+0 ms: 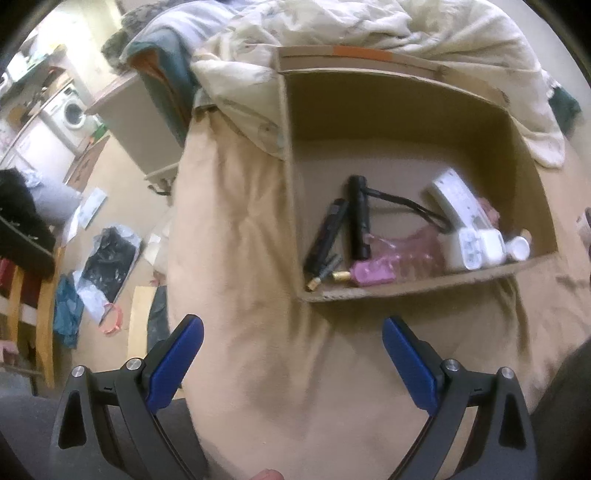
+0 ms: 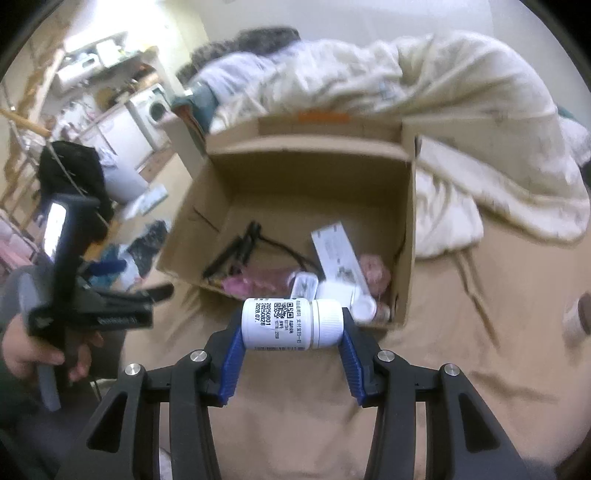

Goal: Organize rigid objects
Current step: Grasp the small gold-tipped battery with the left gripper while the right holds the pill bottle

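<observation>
— Nearest the rt wrist cam, what've the right tongs [image 2: 291,326] got?

— Clenched on a white pill bottle [image 2: 291,324], lying sideways btwn the blue pads [image 2: 232,360], cap to the right, QR code and date print facing up. It's held over the tan bed sheet [image 2: 332,398], just short of the near wall of the cardboard box [image 2: 406,229].

— And the left tongs [image 1: 293,334]?

— Released, pads spread wide w/ nothing btwn them, hovering above the sheet [image 1: 240,258] near the box's [image 1: 406,290] near left corner. In the rt cam you can see that tool at the left, gripped by the person's left hand [image 2: 26,350].

— Inside the box?

— Stuff's bunched along the near wall. Left side: a slim dark stick-shaped item [image 1: 327,232], a black flashlight [image 1: 360,218] w/ a wrist cord running right. Near them a brass-tipped piece [image 1: 314,284] and a pink item [image 1: 369,273] w/ clear pink plastic [image 1: 410,251] beside it. Right side: a white remote [image 1: 461,203] leaning tilted, a white rounded case [image 1: 471,245] and a white cap [image 1: 517,249] of another bottle.

— Beyond the box?

— Rumpled cream duvet [image 1: 369,29] piled at the far side of the bed. Far left, a washing machine [image 1: 74,112] and clutter on the floor.
</observation>
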`<state>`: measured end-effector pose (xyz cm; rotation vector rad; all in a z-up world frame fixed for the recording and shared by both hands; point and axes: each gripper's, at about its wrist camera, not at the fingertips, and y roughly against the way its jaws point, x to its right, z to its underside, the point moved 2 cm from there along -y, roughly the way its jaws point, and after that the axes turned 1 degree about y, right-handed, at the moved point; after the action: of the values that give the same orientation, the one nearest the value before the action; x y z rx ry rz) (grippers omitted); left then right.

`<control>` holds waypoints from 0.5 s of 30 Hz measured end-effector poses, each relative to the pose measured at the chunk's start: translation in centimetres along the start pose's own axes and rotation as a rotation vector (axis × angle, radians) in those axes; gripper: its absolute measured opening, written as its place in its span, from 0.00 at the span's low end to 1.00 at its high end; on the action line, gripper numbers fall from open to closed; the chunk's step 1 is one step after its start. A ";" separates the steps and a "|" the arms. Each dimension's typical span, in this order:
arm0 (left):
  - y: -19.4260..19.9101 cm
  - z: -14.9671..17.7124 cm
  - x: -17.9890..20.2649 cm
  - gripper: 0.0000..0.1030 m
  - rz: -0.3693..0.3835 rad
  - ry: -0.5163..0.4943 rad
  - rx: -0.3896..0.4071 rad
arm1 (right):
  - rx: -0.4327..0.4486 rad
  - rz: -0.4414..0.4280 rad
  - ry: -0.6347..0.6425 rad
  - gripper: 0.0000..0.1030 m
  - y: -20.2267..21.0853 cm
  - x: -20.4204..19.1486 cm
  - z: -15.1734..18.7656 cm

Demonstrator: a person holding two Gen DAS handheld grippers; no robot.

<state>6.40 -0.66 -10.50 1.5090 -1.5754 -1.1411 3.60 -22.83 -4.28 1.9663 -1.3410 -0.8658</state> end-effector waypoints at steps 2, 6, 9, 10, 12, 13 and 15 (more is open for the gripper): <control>-0.1 0.3 0.6 0.94 0.016 -0.018 -0.003 | 0.040 -0.012 -0.017 0.47 0.5 0.5 0.1; -0.3 0.7 1.9 0.94 0.010 -0.055 0.001 | 0.095 -0.017 -0.068 0.47 0.9 1.4 0.1; -0.5 1.0 3.0 0.94 0.027 -0.049 0.001 | 0.118 -0.011 -0.120 0.47 0.9 2.4 0.0; -0.7 1.2 3.5 0.94 0.027 -0.050 -0.003 | 0.122 -0.012 -0.138 0.47 0.9 2.8 0.1; -1.2 1.4 4.3 0.94 0.036 -0.052 -0.021 | 0.140 -0.032 -0.178 0.47 1.3 3.5 0.0; -1.7 1.6 4.7 0.94 0.039 -0.046 -0.033 | 0.150 -0.041 -0.193 0.47 1.5 3.7 0.0; -2.6 1.8 5.4 0.94 0.056 -0.024 -0.039 | 0.168 -0.058 -0.216 0.47 1.8 4.1 0.0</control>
<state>5.18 -5.66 -14.11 1.4220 -1.5924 -1.1563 3.75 -27.30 -3.65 2.0953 -1.5294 -1.0481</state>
